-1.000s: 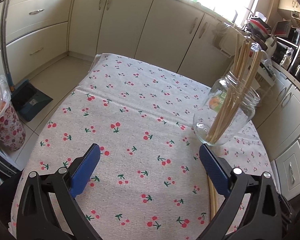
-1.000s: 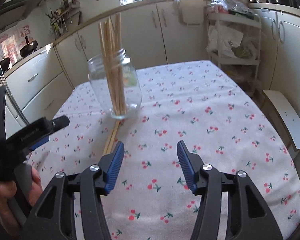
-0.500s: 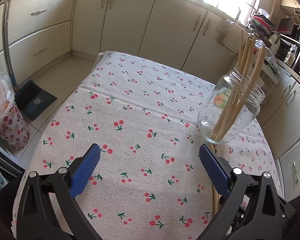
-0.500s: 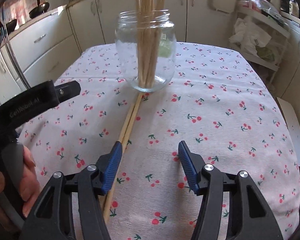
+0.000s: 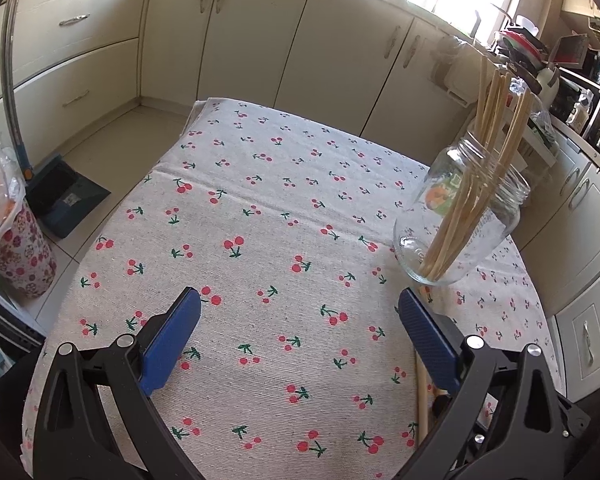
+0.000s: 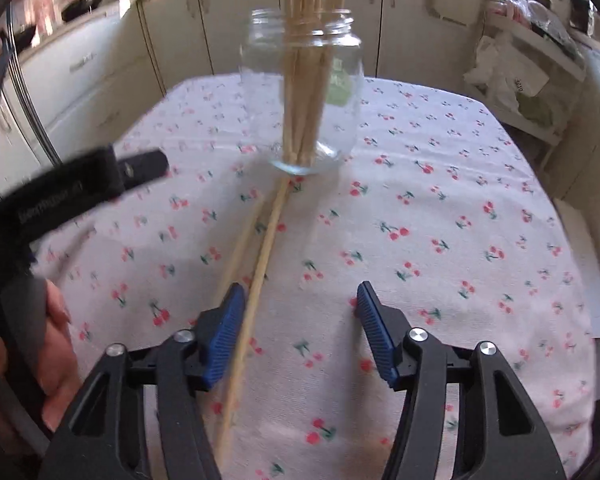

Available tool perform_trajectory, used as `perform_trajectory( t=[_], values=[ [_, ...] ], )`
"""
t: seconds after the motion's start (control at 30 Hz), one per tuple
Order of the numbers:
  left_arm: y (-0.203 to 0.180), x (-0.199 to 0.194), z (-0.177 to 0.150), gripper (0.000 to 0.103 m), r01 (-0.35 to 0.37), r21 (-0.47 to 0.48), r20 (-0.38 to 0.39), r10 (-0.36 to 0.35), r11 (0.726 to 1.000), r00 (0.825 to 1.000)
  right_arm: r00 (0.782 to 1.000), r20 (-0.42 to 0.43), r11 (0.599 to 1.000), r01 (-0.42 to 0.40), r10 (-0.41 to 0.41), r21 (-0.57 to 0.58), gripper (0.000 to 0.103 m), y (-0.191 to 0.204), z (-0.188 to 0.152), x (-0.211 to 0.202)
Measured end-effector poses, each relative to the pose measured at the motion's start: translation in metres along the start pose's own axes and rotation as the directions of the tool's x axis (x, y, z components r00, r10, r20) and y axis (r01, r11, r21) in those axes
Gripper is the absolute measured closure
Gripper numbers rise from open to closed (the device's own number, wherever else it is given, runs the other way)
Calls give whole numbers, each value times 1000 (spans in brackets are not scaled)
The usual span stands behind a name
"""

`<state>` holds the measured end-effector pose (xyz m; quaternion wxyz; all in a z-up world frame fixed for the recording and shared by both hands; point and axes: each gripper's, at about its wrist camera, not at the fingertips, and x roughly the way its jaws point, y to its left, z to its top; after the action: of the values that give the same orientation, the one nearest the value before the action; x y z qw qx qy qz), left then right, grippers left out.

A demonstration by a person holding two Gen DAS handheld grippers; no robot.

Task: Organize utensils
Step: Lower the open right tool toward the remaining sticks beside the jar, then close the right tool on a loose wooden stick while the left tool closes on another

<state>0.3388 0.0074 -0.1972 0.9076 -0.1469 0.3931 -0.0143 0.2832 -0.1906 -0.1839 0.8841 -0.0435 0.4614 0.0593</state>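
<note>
Centrally, the cherry-print tablecloth (image 6: 440,200) carries a glass jar (image 6: 300,92) holding upright chopsticks (image 6: 306,80). Two loose chopsticks (image 6: 260,248) lie in front of the jar. Both the right gripper (image 6: 300,332) and left gripper (image 5: 300,336) hover wide, empty.

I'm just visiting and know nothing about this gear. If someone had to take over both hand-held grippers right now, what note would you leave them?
Left gripper: open, empty, above the cherry tablecloth.
Right gripper: open, empty, low over the cloth; its left finger is right beside the loose chopsticks.
Glass jar: upright on the table, already holding a bunch of chopsticks.
Done: most sticks are in the jar.
Left: two sticks lie on the cloth, running from the jar's base toward the right gripper. Pick them up and stand them in the jar.
</note>
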Motion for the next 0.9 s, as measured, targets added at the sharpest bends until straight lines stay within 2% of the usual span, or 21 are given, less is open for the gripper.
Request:
perform_trajectory(
  t=[0.07, 0.2, 0.23, 0.37, 0.6, 0.73, 0.83, 0.87, 0.9],
  values=[
    [-1, 1, 0, 8, 6, 3, -3, -6, 1000, 1000, 1000, -3, 1000, 22, -22, 0, 54, -10, -6, -5],
    [-2, 1, 0, 8, 11, 12, -3, -11, 1000, 1000, 999, -17, 998, 45, -45, 38, 81, -34, -13, -14],
    [-4, 1, 0, 8, 12, 17, -7, -12, 1000, 1000, 999, -17, 998, 39, -38, 52, 83, -40, -13, -15],
    [-11, 6, -1, 8, 10, 62, -37, -8, 998, 999, 1000, 3, 998, 4, -5, 64, 83, -46, -6, -12],
    [-22, 8, -3, 8, 11, 120, -64, -3, 993, 998, 1000, -18, 999, -22, 23, 38, 83, -40, -11, -12],
    [-39, 8, -10, 8, 50, 198, -122, -26, 979, 992, 999, 23, 997, -47, 45, 60, 81, -48, -9, -15],
    [-60, 8, -21, 8, 54, 279, -160, -9, 959, 987, 998, 24, 997, -53, 52, 53, 81, -49, -5, -10],
    [-69, 9, -25, 8, 55, 313, -166, -3, 948, 986, 999, 5, 998, -45, 45, 45, 82, -49, -5, -7],
    [-77, 10, -27, 8, 50, 337, -165, 6, 940, 986, 999, 0, 998, -42, 42, 39, 88, -50, -6, -6]
  ],
)
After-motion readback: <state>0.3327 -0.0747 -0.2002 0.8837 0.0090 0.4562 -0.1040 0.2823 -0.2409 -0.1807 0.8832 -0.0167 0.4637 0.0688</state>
